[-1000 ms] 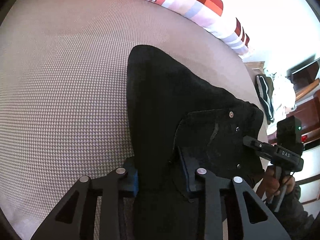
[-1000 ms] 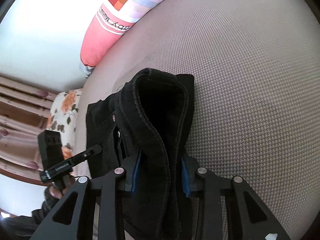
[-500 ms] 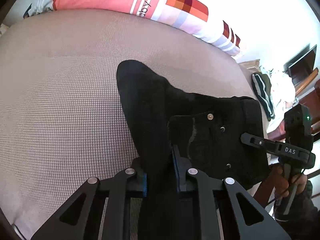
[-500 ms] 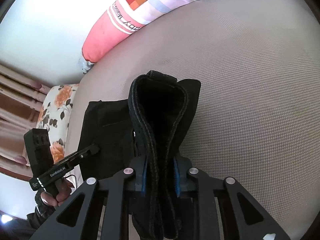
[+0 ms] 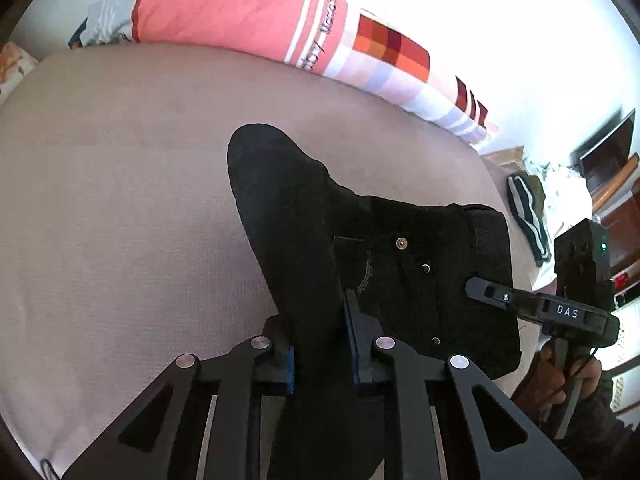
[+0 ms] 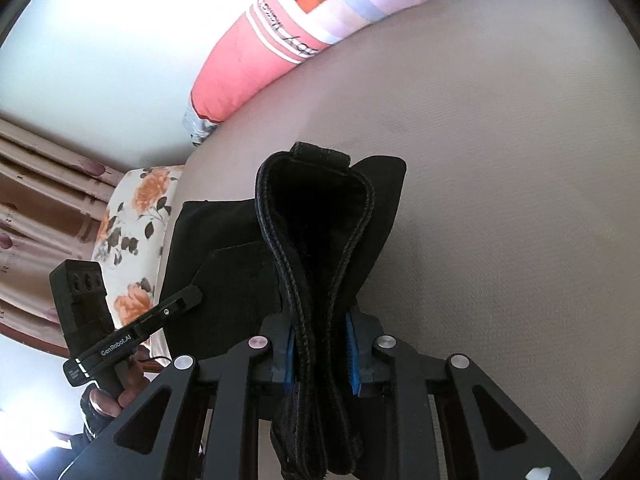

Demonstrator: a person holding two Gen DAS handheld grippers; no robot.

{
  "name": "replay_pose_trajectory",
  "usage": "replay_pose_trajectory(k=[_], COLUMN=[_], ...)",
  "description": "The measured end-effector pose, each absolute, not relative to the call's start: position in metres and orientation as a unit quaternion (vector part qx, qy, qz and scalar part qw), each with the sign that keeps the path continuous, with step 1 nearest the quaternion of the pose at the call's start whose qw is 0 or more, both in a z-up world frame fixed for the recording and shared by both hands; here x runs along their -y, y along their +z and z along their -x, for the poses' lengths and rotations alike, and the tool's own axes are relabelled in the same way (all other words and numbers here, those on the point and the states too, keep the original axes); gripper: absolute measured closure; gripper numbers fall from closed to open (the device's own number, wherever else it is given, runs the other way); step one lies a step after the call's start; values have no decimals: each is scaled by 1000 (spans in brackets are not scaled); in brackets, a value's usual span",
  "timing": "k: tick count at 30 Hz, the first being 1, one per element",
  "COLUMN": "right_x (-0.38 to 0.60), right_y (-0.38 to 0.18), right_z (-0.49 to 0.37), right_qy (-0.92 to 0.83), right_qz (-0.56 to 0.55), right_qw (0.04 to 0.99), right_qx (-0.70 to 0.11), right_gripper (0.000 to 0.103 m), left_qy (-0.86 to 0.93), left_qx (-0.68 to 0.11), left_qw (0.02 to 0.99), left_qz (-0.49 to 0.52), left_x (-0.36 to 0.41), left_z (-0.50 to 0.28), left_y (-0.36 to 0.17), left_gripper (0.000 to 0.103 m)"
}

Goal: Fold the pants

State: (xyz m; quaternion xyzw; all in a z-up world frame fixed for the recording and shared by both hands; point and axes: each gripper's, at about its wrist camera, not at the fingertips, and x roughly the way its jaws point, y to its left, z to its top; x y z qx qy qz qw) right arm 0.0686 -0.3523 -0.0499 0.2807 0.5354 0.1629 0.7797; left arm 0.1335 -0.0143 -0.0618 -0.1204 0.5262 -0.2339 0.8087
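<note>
left gripper (image 5: 320,344) pinches black pants (image 5: 420,272) | right gripper (image 6: 322,354) clamps stitched waistband (image 6: 316,208)

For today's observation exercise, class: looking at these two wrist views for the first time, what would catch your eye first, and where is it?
The black pants dominate, lying bunched in the middle of the beige bed cover, with both claws shut on them: the left claw on a dark fold, the right claw on a stitched edge. Next comes the bright pink and checked pillow along the far edge of the bed.
</note>
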Motion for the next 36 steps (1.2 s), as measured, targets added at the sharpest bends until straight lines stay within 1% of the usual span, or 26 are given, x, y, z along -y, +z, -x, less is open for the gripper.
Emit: replay_pose_trajectory(k=[7, 22, 25, 29, 31, 32, 33, 35, 36], right_x=[341, 329, 330, 333, 336, 336, 335, 331, 328], right_y=[-48, -51, -54, -66, -73, -76, -79, -84, -85], right_z=[-114, -219, -233, -241, -240, -239, -238, -234, -231], right_qy=[173, 176, 171, 153, 132, 123, 112, 91, 86], right_qz=[-282, -272, -274, -271, -260, -251, -229, -186, -171], right_qw=[782, 791, 793, 794, 800, 804, 809, 818, 823], right_qx=[-528, -519, -517, -522, -524, -525, -529, -537, -535], right_gripper=[84, 84, 84, 84, 82, 76, 71, 67, 63], left_qy=[-222, -203, -199, -185, -170, -169, -167, -165, -160], left_qx=[-518, -499, -498, -511, -521, -525, -530, -530, -528], left_qw=[816, 831, 833, 828, 827, 824, 822, 823, 826], left_qz=[128, 141, 136, 133, 126, 126, 126, 120, 112], left_x=[4, -11, -9, -12, -16, -19, -20, -21, -20], left_z=[-173, -283, -298, -311, -313, -314, -314, -312, -310], left_y=[-59, -63, -70, -91, -105, -110, -116, -124, -125], left_gripper=[84, 84, 84, 84, 84, 83, 79, 74, 68])
